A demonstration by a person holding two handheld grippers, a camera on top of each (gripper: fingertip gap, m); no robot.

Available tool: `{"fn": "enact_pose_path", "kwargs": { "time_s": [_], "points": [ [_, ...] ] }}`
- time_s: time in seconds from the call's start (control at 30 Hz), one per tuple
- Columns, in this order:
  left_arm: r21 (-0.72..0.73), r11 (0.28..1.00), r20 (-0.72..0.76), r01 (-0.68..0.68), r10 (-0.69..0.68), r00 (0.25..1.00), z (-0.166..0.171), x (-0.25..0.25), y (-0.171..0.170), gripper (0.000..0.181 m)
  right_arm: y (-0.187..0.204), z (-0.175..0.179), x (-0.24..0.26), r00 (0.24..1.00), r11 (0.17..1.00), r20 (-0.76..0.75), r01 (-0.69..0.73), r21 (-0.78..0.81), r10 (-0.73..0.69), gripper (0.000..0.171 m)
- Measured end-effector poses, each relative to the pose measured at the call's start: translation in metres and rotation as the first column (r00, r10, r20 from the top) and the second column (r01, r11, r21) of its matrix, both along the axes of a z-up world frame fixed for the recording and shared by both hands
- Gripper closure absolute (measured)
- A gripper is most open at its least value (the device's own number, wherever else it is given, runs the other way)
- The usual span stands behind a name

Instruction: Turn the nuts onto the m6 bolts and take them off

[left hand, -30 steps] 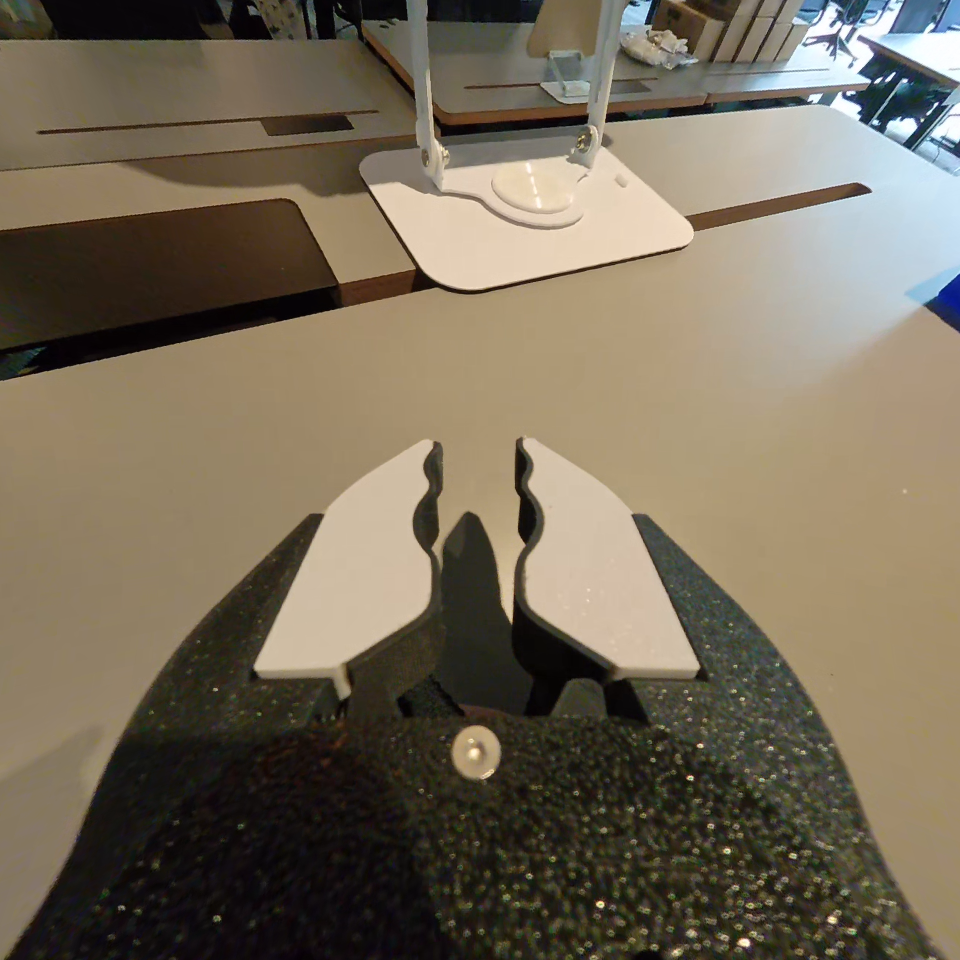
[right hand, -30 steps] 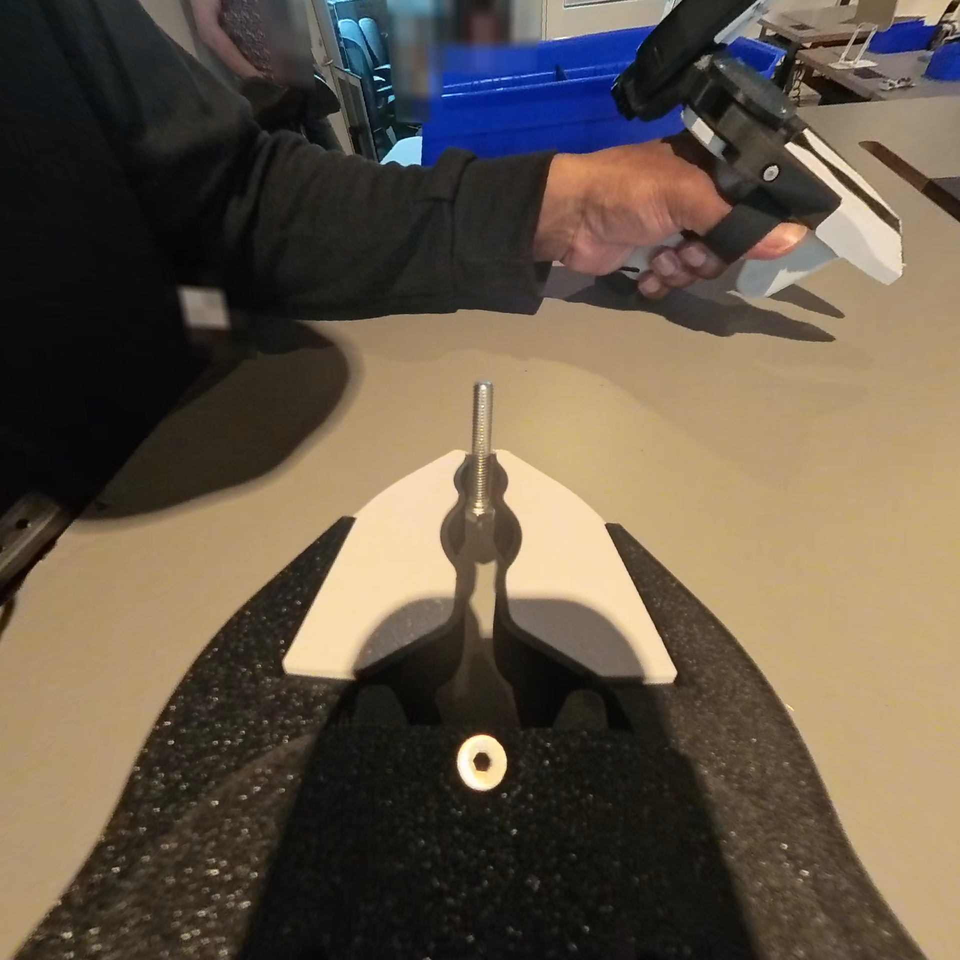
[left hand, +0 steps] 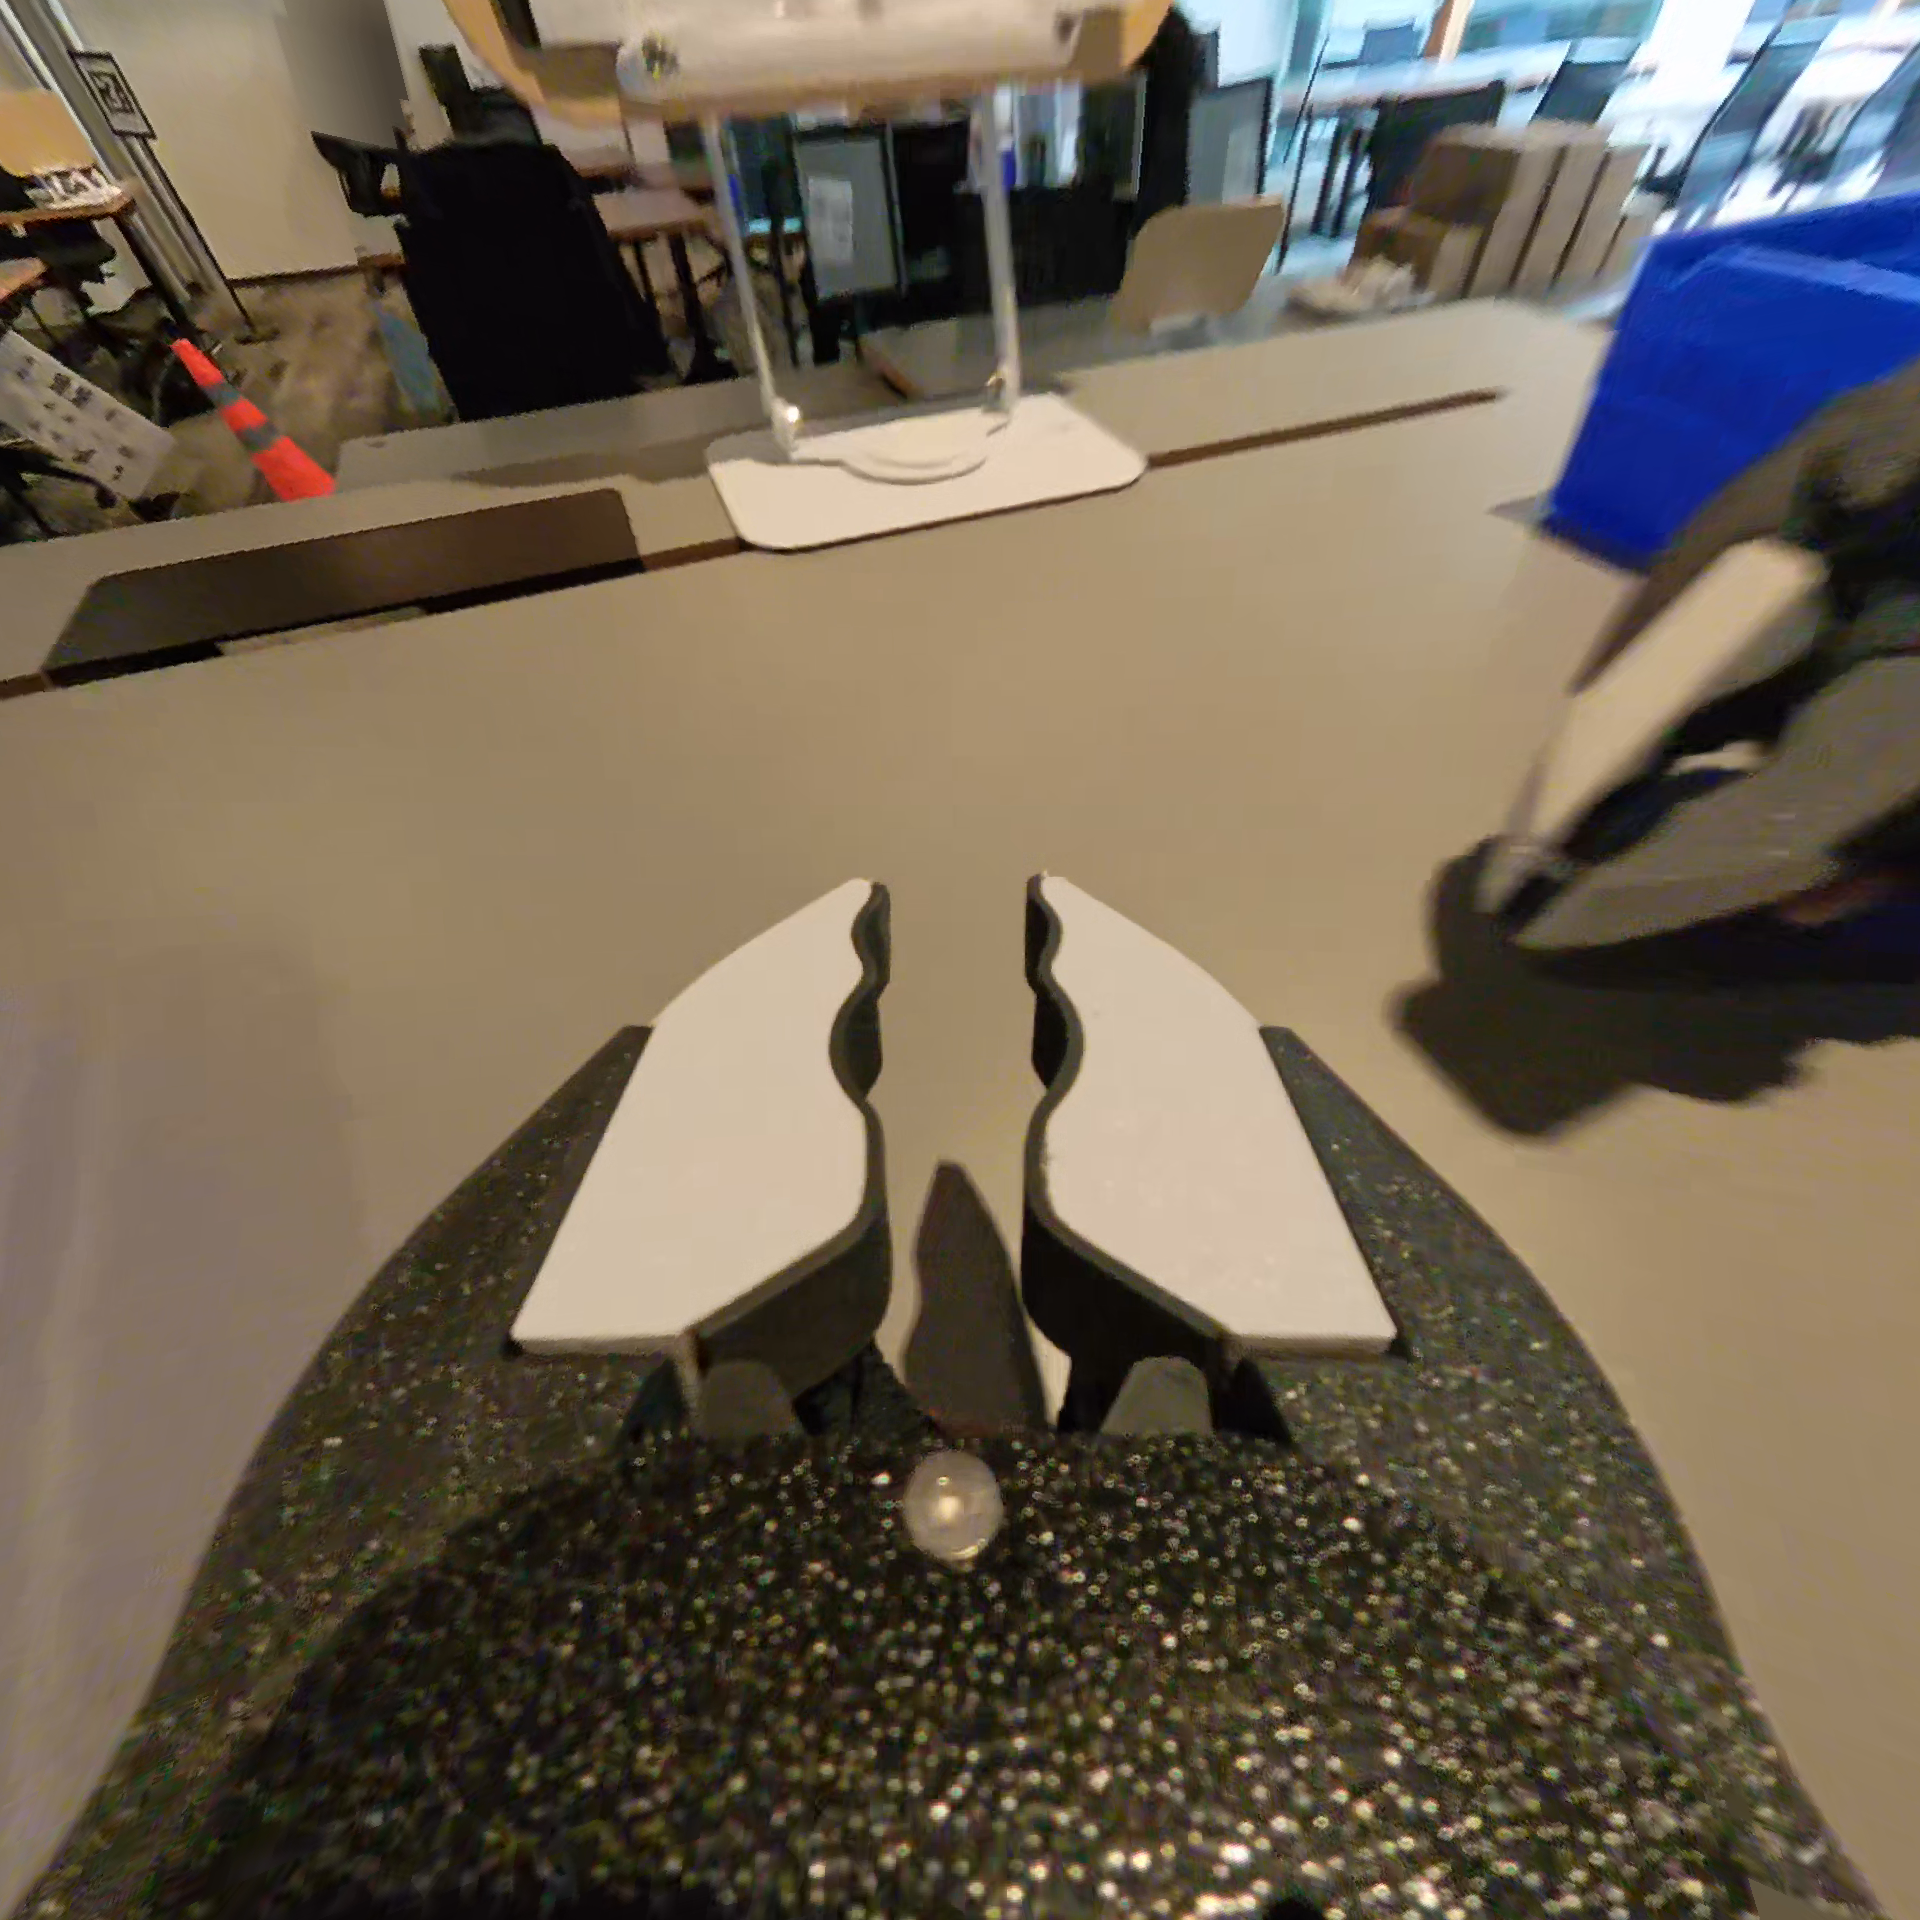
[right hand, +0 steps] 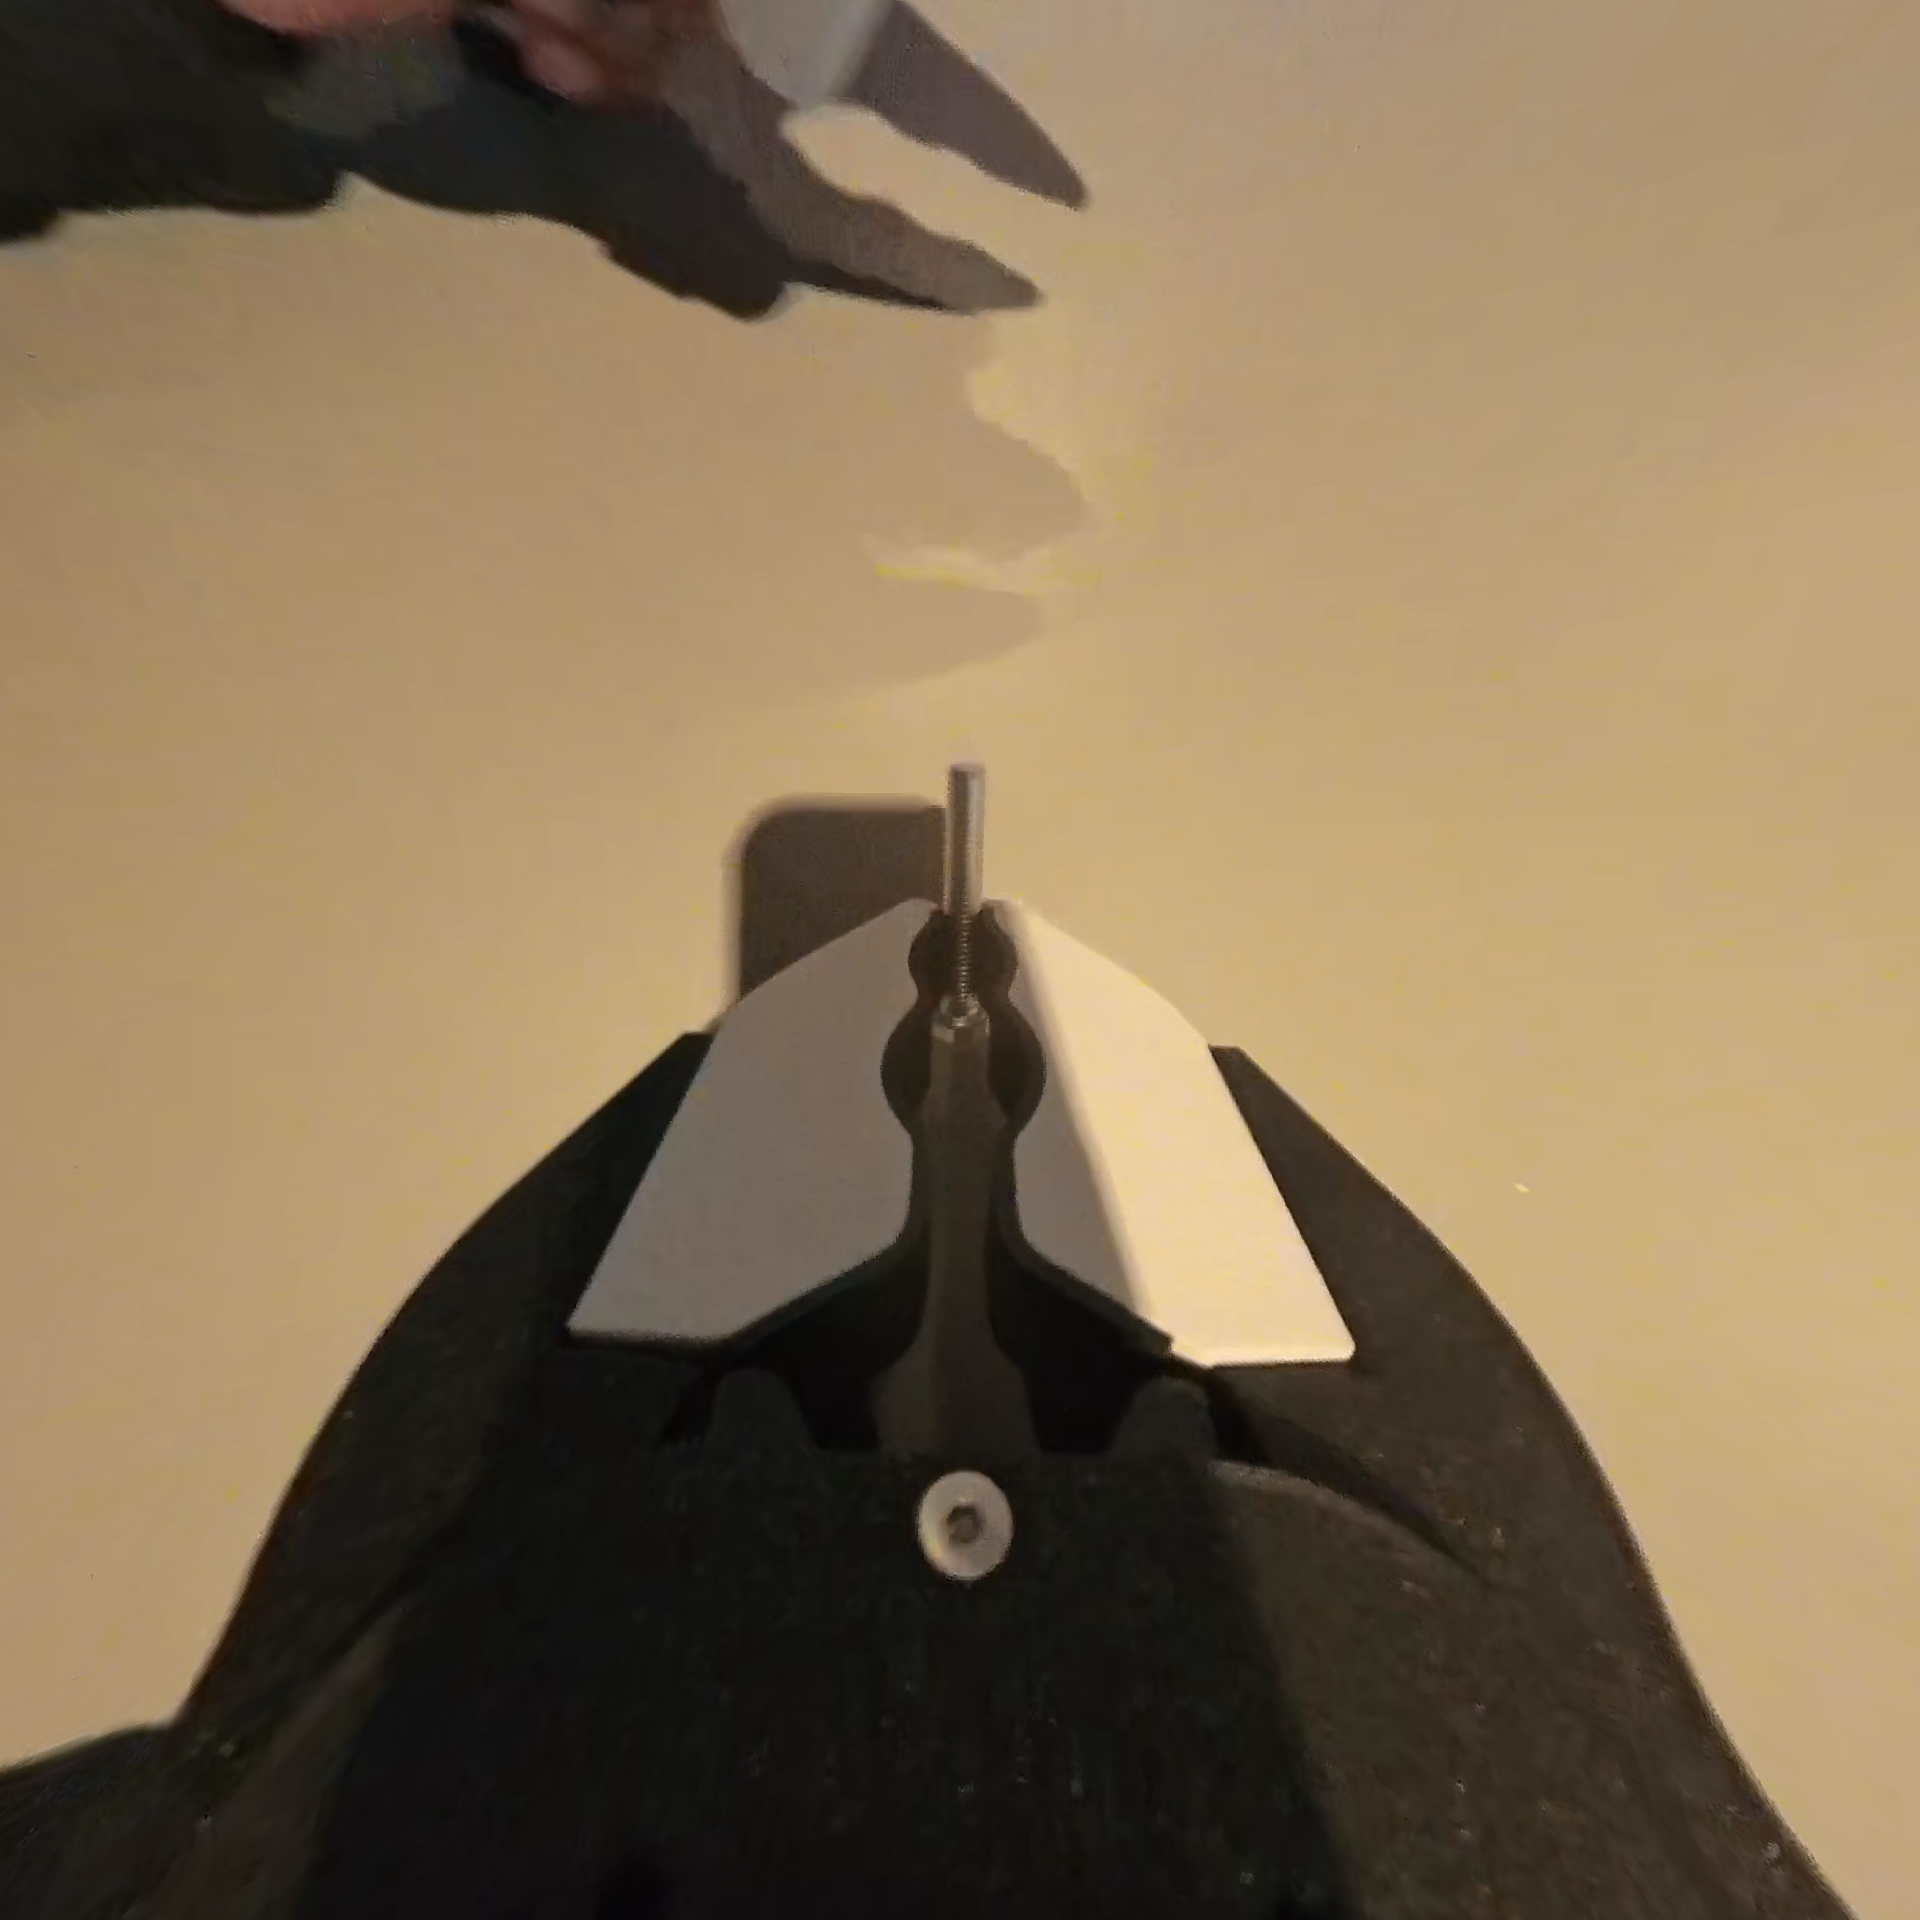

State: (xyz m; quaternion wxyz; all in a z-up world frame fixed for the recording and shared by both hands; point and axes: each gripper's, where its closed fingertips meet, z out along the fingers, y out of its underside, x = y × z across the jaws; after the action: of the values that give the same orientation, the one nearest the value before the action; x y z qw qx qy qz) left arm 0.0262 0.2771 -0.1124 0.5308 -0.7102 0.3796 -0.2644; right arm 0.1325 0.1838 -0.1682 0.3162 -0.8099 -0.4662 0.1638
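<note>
Nearest us, our right gripper (right hand: 961, 914) is clamped on the bolt (right hand: 964, 862), whose threaded end juts forward past the fingertips; what may be a nut sits on the shank back between the fingers, though we cannot be sure. A second ago this gripper looked across the table (right hand: 416, 727) toward our other hand; now it is tipped down, with the bolt aimed at the bare tabletop and its dark shadow just behind it. We judge we are lowering the bolt to set it down or pick up a nut.

Our left gripper (left hand: 956, 904) is empty, its fingers parted with a clear gap, as before. It has lifted its gaze from the tabletop toward the room, and the right gripper has swung into its view near the table's right edge, blurred with motion. No loose nut shows on the table in either view, so we think the threading step is not yet under way.

The table is plain grey-beige. At its far edge stands a white stand base (left hand: 925, 468) with two clear uprights. A blue bin (left hand: 1745, 353) sits at the far right corner. Beyond are chairs, an orange cone (left hand: 260, 426), desks and stacked boxes.
</note>
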Motion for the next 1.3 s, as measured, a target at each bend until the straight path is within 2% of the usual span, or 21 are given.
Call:
{"fn": "enact_pose_path", "kwargs": {
  "time_s": [0.1,0.23,0.37,0.5,0.73,0.97,1.2,1.3],
  "points": [
    [-0.014,0.999,0.133,0.036,-0.034,0.991,0.013,-0.017,-0.056,0.157,-0.004,-0.017,-0.003,0.996,0.998,0.088,-0.005,-0.067,0.011,0.166],
    [-0.024,0.994,0.321,0.107,-0.094,0.942,0.028,-0.036,-0.135,0.158,-0.006,-0.02,-0.011,0.995,0.994,0.094,-0.015,-0.11,0.025,0.166],
    [0.012,0.987,0.45,0.159,-0.148,0.881,0.04,-0.055,-0.193,0.16,-0.005,-0.02,-0.012,0.987,0.992,0.159,-0.003,-0.127,0.023,0.166],
    [0.015,0.98,0.488,0.198,-0.18,0.854,0.032,-0.083,-0.237,0.16,-0.005,-0.021,-0.013,0.967,0.988,0.253,0.015,-0.153,0.025,0.166],
    [0.017,0.964,0.494,0.266,-0.239,0.836,-0.001,-0.133,-0.318,0.161,-0.005,-0.022,-0.021,0.92,0.976,0.388,0.035,-0.217,0.053,0.166],
    [-0.038,0.963,0.477,0.267,-0.218,0.851,-0.025,-0.175,-0.353,0.161,-0.006,-0.023,-0.026,0.901,0.958,0.431,0.082,-0.275,0.046,0.165],
    [-0.098,0.965,0.469,0.244,-0.172,0.866,-0.049,-0.205,-0.361,0.161,-0.004,-0.023,-0.026,0.907,0.952,0.422,0.132,-0.275,-0.004,0.165],
    [-0.125,0.963,0.465,0.239,-0.156,0.872,-0.06,-0.212,-0.359,0.161,-0.004,-0.023,-0.026,0.903,0.954,0.43,0.138,-0.266,-0.011,0.16]
  ]
}}
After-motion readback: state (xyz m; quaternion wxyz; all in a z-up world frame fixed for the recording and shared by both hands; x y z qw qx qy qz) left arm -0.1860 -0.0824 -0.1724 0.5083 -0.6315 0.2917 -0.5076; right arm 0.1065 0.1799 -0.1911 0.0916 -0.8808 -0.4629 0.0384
